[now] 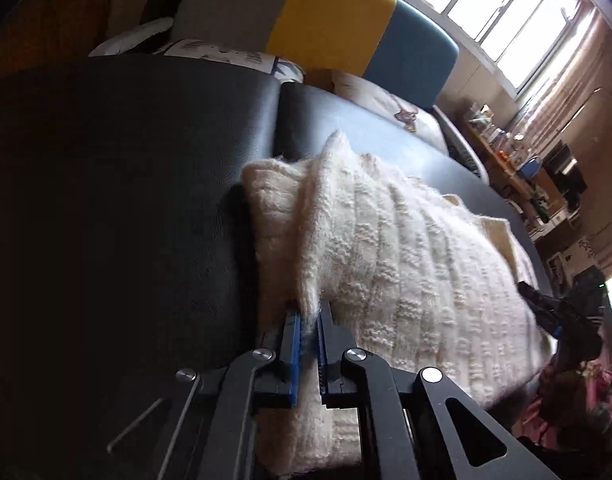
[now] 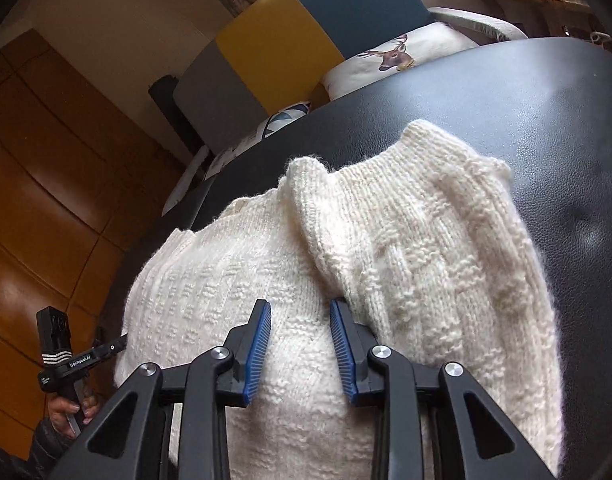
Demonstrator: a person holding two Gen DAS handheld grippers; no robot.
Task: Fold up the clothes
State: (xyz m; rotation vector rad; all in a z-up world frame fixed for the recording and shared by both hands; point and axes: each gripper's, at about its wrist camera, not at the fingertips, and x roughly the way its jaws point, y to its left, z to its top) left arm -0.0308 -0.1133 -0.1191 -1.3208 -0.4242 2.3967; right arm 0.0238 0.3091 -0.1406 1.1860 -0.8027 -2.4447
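Observation:
A cream knitted sweater (image 1: 406,248) lies on a black padded leather surface (image 1: 126,200), with one sleeve folded across its body. My left gripper (image 1: 310,316) is shut on a fold of the sweater's edge, and fabric fills the narrow gap between its blue pads. In the right wrist view my right gripper (image 2: 300,316) hovers open just over the sweater (image 2: 234,280), beside the folded sleeve (image 2: 386,232), with nothing between its fingers. The left gripper (image 2: 110,348) shows there at the sweater's left edge, held by a hand (image 2: 68,408). The right gripper (image 1: 546,308) appears at the sweater's far side.
Behind the black surface (image 2: 546,112) stands a grey, yellow and blue padded backrest (image 2: 290,28) with a deer-print cushion (image 2: 390,60). Wooden panelling (image 2: 46,180) is on the left. A bright window (image 1: 506,12) and a cluttered shelf (image 1: 518,160) are at the right.

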